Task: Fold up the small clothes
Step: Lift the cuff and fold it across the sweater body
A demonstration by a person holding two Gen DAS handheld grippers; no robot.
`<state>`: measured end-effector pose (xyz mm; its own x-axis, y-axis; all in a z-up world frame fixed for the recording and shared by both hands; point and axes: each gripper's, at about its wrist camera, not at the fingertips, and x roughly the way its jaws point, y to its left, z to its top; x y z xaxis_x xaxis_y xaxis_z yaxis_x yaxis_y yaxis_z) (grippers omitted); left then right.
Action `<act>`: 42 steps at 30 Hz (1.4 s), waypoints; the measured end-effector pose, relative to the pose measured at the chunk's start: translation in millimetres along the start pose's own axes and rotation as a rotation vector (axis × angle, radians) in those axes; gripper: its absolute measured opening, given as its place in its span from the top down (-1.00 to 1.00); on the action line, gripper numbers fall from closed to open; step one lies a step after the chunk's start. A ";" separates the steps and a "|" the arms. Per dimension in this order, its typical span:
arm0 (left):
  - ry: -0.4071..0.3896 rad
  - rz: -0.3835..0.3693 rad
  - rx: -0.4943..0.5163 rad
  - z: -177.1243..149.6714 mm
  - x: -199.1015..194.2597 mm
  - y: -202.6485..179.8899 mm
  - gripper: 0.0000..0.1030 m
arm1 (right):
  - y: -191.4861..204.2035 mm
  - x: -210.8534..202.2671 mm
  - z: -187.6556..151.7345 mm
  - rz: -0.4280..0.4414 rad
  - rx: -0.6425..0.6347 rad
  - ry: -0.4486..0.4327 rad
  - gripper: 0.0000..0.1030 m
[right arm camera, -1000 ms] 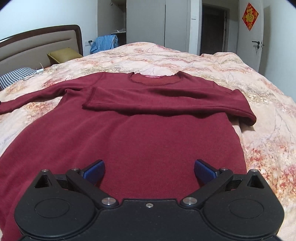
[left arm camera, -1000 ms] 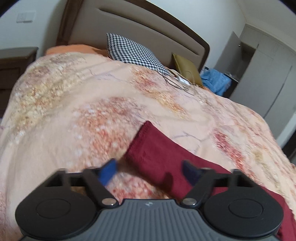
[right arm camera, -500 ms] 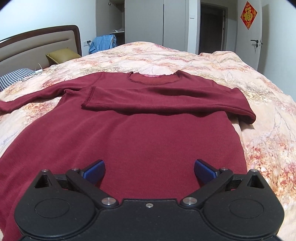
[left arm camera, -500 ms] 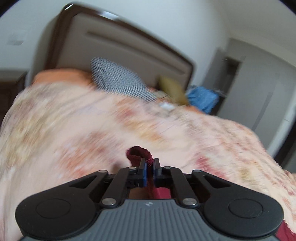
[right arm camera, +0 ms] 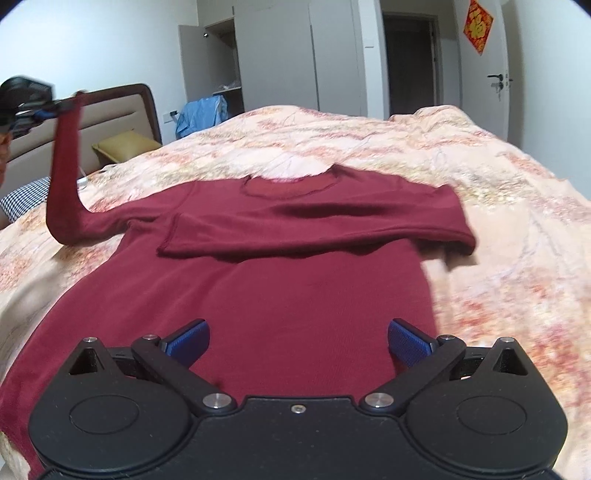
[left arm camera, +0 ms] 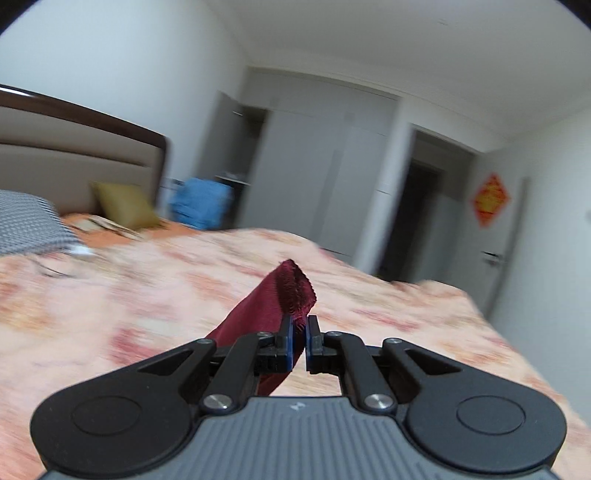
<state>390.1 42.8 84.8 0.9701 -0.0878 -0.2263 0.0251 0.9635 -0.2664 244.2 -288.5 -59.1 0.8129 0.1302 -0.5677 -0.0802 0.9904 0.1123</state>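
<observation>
— Where is the sweater lying?

— The dark red sweater (right arm camera: 280,280) is spread flat on the bed's floral quilt (right arm camera: 498,206), neckline at the far end and hem nearest the right wrist camera. The right sleeve (right arm camera: 317,225) is folded across the chest, its cuff pointing left and ending near the left shoulder.

— And the other sleeve?

— The left sleeve (right arm camera: 64,173) rises steeply off the quilt at the left side of the bed. Its cuff is pinched in the left gripper (left arm camera: 300,338), which hangs in the air above the left edge of the sweater. From the left wrist view the blue pads (left arm camera: 291,343) are drawn in close together, with the cuff (left arm camera: 295,291) standing up beyond the tips and the rest of the sleeve trailing down to the near left.

— Is the grip firm?

— The cloth sits against the left pad, and a thin gap shows beside the right one; the picture is blurred there, so it seems a tight pinch, but I cannot vouch for how much cloth lies between them.

— What about the right gripper?

— The right gripper (right arm camera: 298,338) is spread wide, holding nothing. It hovers over the near part of the sweater's body, just above the hem, its blue pads apart over the cloth.

— Anything else around?

— A checked pillow (right arm camera: 24,197) and an olive cushion (right arm camera: 123,146) lie at the far left by the padded headboard (right arm camera: 122,110). Blue cloth (right arm camera: 201,112) hangs by the open wardrobe (right arm camera: 273,55), and a red ornament (right arm camera: 479,24) is fixed high on the far right door.
</observation>
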 end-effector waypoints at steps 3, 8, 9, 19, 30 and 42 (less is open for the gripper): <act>0.052 -0.079 0.034 -26.7 17.1 -43.4 0.88 | -14.4 -6.2 0.2 -0.022 0.017 -0.004 -0.99; 0.168 -0.165 0.053 -87.3 41.7 -92.7 0.88 | -35.0 -12.9 -4.1 -0.058 0.048 0.009 -0.99; 0.194 -0.178 0.054 -101.4 43.5 -97.1 0.88 | -38.7 -14.4 -5.3 -0.063 0.053 0.012 -0.99; 0.360 -0.207 0.080 -175.8 54.0 -123.2 0.88 | -56.1 -17.2 -13.6 -0.096 0.084 0.031 -0.99; 0.444 -0.248 0.018 -171.7 43.9 -105.4 0.05 | -49.3 -10.1 -16.6 -0.081 0.089 0.039 -0.99; 0.379 -0.116 0.116 -131.6 0.9 -59.8 -0.88 | -27.8 23.3 22.1 0.085 0.055 -0.026 -0.97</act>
<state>357.8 -48.2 -22.8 0.8023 -0.2633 -0.5356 0.1767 0.9620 -0.2082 278.1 -314.0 -57.4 0.8193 0.2117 -0.5329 -0.1182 0.9718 0.2042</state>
